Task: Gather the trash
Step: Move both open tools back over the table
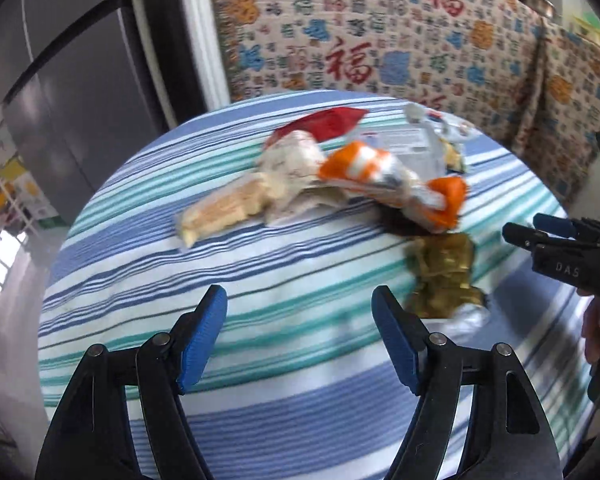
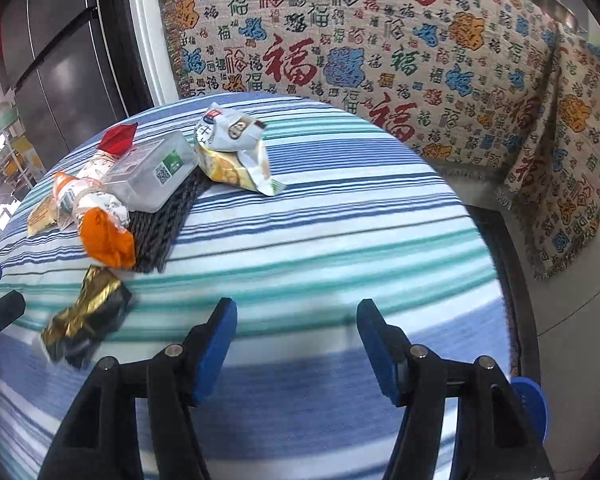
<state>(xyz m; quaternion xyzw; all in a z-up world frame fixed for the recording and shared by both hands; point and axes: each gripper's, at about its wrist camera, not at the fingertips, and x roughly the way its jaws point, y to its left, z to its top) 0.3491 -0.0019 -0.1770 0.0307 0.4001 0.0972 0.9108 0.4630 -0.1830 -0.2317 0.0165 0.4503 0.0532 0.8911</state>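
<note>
Bare striped tablecloth (image 2: 340,240) beside wrappers (image 2: 100,216)

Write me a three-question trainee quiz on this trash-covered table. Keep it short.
1. True or false: the left gripper grips a wrapper.
2. What does the clear plastic box partly rest on? A) dark woven mat B) a plate C) bare floor
3. Fill in: the wrapper lying nearest both grippers, beside the orange-and-white wrapper, is ____ foil.

Key: 1 false, its jaws stand open and empty, as do the right gripper's. 2 A. 3 gold.
</note>
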